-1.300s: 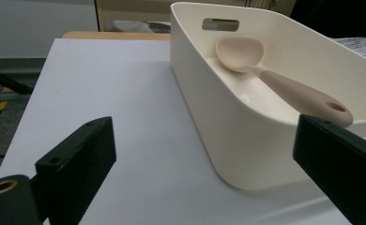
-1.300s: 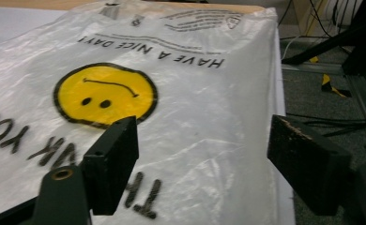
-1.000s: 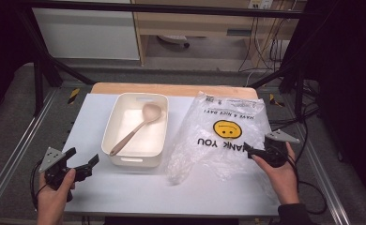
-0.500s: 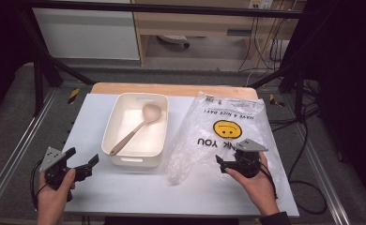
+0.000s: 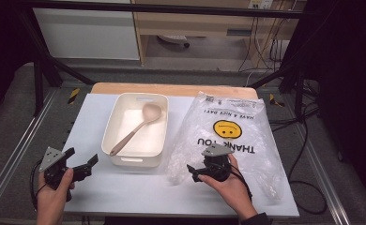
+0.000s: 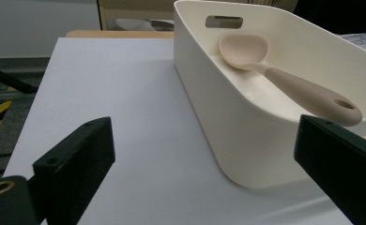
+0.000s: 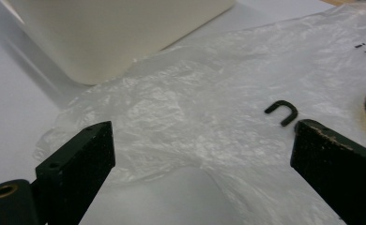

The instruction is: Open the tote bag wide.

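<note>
A white table [image 5: 125, 197] stands before shelving and trailing cables. In the high view, a tub [image 5: 125, 161] sits left of centre with a spoon [image 5: 133, 130] lying in it, bowl at the far end and handle toward the person. Just right of the tub lies a clear plastic bag [image 5: 261, 154], its long axis running away from the person. The right gripper [image 5: 193, 170] hangs over the bag's near left corner, jaws pointing left toward the tub; the left gripper [image 5: 90, 163] waits at the table's near left, well apart from the bag, so the right hand is the nearer.

In the left gripper view its jaws stand wide, facing the tub [image 6: 247, 154] and spoon [image 6: 284, 82].

In the right gripper view the jaws gape wide, empty, with crumpled bag [image 7: 209, 126] film straight ahead and below and the tub [image 7: 115, 33] beyond.
</note>
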The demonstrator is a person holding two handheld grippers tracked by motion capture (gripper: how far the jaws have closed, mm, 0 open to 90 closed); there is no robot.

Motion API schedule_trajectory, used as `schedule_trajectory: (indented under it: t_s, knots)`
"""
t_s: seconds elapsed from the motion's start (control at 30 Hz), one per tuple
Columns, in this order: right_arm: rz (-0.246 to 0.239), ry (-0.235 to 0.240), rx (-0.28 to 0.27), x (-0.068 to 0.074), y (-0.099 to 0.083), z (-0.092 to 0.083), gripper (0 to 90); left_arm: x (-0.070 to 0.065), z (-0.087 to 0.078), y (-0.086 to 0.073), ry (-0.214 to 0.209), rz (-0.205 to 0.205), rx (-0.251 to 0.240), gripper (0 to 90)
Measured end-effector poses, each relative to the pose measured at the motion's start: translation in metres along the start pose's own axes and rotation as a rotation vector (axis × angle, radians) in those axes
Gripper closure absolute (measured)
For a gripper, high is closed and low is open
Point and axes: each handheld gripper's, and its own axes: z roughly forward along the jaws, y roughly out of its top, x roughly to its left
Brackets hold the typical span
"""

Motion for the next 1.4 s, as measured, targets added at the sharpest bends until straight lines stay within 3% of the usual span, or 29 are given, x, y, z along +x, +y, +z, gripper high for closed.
schedule_trajectory:
  t_s: [0.4,0.6,0.8,0.93,1.07,1.13,1.17,1.2,1.23,1.27,1.33,1.37,1.4]
  knots:
    - [-0.037,0.091,0.006,0.026,0.007,0.019,7.1,0.000,0.001,0.000,0.003,-0.003,0.005,5.1]
    - [-0.079,0.138,-0.003,0.043,0.014,0.026,7.6,0.000,0.001,0.000,0.000,-0.002,0.006,5.1]
    - [-0.116,0.169,0.062,0.056,0.009,0.045,6.5,0.000,0.000,-0.001,-0.001,-0.002,0.008,5.1]
    - [-0.114,0.179,0.135,0.052,-0.002,0.057,6.5,0.000,0.000,0.000,-0.005,0.000,0.007,5.1]
    - [-0.117,0.175,0.163,0.049,-0.008,0.062,7.7,0.000,0.000,0.000,-0.005,0.001,0.009,5.1]
    - [-0.119,0.172,0.157,0.049,-0.009,0.062,11.1,0.000,0.000,0.000,-0.005,0.004,0.012,5.2]
    - [-0.110,0.164,0.154,0.047,-0.008,0.060,20.9,0.000,0.000,-0.001,-0.005,-0.001,0.011,5.2]
    - [-0.110,0.164,0.154,0.047,-0.008,0.060,20.9,0.000,0.000,-0.001,-0.004,0.001,0.013,5.2]
    - [-0.105,0.163,0.139,0.043,-0.007,0.058,34.4,0.000,0.000,-0.001,-0.003,0.000,0.013,5.2]
    - [-0.105,0.163,0.139,0.043,-0.007,0.058,34.4,0.000,0.001,-0.001,-0.003,-0.001,0.015,5.2]
    - [-0.083,0.154,0.127,0.038,-0.007,0.058,48.9,0.000,0.001,-0.001,-0.005,0.001,0.017,5.3]
    - [-0.062,0.148,0.117,0.033,-0.006,0.058,63.2,0.000,0.001,-0.001,-0.004,0.002,0.017,5.3]
    - [-0.062,0.148,0.117,0.033,-0.006,0.058,63.2,0.000,0.001,-0.001,-0.004,0.002,0.018,5.3]
